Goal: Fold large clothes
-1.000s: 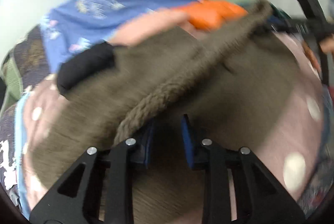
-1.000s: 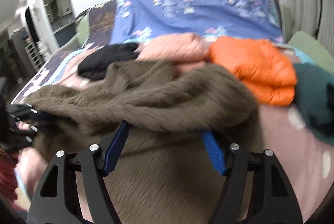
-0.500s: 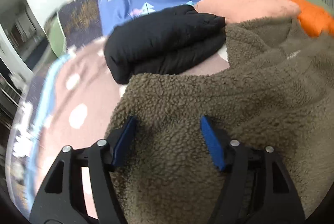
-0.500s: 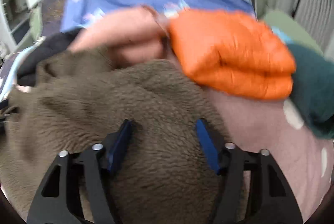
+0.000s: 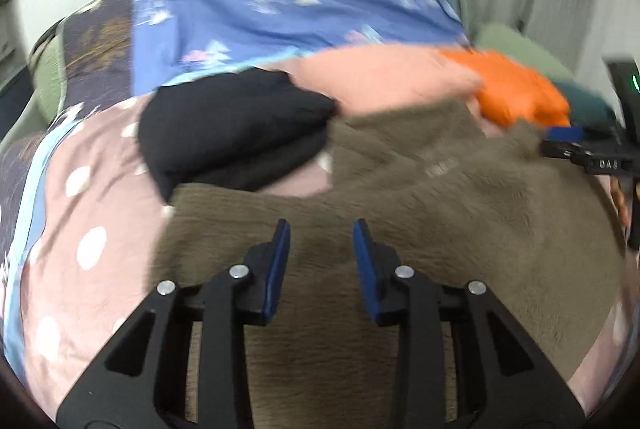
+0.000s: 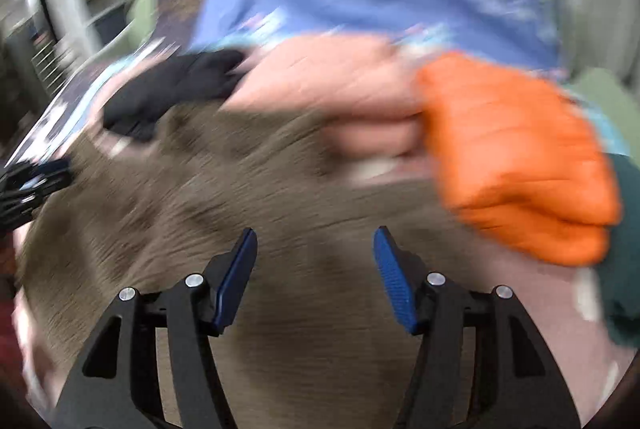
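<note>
Brown fleece garment (image 5: 440, 213) spread on the dotted pink bedcover (image 5: 92, 197), blurred; left gripper (image 5: 320, 249) closing, right gripper (image 6: 314, 261) parted, both above the fleece, contact with it indiscernible.

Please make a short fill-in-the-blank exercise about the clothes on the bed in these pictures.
1. The fleece garment spread under both grippers is ____ in colour.
2. The puffy jacket right of the pink garment is ____.
3. The folded garment left of the pink one is ____.

Missing words: brown; orange; black
</note>
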The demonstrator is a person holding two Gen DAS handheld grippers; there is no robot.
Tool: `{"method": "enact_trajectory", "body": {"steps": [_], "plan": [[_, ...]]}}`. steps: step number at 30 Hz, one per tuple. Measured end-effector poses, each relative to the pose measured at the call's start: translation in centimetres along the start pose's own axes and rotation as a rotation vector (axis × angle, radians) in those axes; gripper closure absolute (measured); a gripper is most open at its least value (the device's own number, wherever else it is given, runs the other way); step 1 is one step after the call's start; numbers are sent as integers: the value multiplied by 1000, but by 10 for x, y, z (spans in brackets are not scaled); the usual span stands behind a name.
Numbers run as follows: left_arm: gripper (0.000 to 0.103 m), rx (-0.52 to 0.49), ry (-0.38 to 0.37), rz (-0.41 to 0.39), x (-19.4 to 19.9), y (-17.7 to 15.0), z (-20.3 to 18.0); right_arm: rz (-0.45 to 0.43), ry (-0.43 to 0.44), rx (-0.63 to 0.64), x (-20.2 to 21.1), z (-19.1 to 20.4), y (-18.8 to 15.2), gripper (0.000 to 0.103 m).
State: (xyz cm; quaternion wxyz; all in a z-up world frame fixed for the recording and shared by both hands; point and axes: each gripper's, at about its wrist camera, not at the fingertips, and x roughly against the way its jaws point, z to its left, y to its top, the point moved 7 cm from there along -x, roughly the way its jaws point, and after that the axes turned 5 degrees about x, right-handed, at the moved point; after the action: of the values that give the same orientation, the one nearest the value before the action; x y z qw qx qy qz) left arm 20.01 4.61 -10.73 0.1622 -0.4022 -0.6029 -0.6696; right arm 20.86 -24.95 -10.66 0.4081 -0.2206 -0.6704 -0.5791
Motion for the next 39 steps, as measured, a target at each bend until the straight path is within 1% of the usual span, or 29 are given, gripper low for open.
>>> {"method": "enact_trajectory", "body": {"steps": [1,2,3,4,5,6,7,9,12,14,16,17,19,20,21,22,23,24,25,26,27,28,31,33,35,36,37,38,39], "plan": [[69,-51,40,34,-16,-4,-7,31,-23,47,-14,8,-1,42],[69,-84,92,67,-31,-9,-9,47,-80,79,-24,11,-3,42],[69,-145,208,120,-57,-15,-5,76,-192,117,-45,4,-3,43],[69,-184,257,134,-68,-15,-1,92,-212,117,-56,-1,-3,44],[67,-215,281,138,-79,-13,1,108,-194,90,-68,-8,-3,44],[67,-217,280,142,-86,-9,8,111,-165,41,-76,-16,-2,44],[67,-198,271,145,-90,-6,12,103,-151,15,-77,-21,0,44],[67,-175,248,149,-94,-5,17,89,-141,5,-74,-24,0,44],[67,-168,250,123,-85,-10,14,58,-135,4,-61,-24,-7,45],[67,-158,234,102,-70,-12,12,45,-135,-8,-49,-21,-12,47],[68,-119,225,69,-46,-10,10,22,-162,-58,-29,-18,-15,47],[70,-92,203,42,-35,-4,7,-16,-145,-84,-15,-11,-12,47],[71,-20,62,-14,-14,12,-11,-66,-69,-77,-3,13,-1,48],[73,13,-5,-16,-12,19,-22,-77,-23,-67,0,26,5,53],[75,35,-52,5,-15,23,-32,-60,49,-69,-2,42,9,58],[80,51,-93,44,-23,24,-42,-8,117,-86,-13,53,9,74],[80,50,-116,88,-34,22,-52,53,143,-115,-31,54,7,89],[80,43,-116,138,-51,17,-57,90,111,-140,-49,46,8,92],[83,37,-43,218,-84,3,-54,128,44,-173,-75,31,0,102],[84,44,-25,254,-104,-8,-51,129,83,-219,-90,25,-4,103],[84,64,-33,226,-113,-12,-50,109,105,-253,-91,21,-4,103],[84,59,-28,217,-111,-10,-50,100,110,-265,-89,20,-3,103],[84,41,-8,198,-106,-11,-53,76,67,-221,-83,24,-4,103],[84,35,0,187,-99,-13,-56,56,36,-189,-71,33,-8,103],[84,35,-8,159,-84,-15,-59,35,22,-179,-56,35,-11,101],[84,55,-24,138,-67,-14,-59,18,15,-197,-44,36,-16,100],[83,72,-43,117,-53,-15,-61,-3,20,-215,-31,37,-20,96],[79,79,-72,83,-37,-15,-64,-36,46,-220,-11,44,-26,95],[77,72,-102,47,-22,-15,-68,-51,69,-210,-6,51,-33,95]]}}
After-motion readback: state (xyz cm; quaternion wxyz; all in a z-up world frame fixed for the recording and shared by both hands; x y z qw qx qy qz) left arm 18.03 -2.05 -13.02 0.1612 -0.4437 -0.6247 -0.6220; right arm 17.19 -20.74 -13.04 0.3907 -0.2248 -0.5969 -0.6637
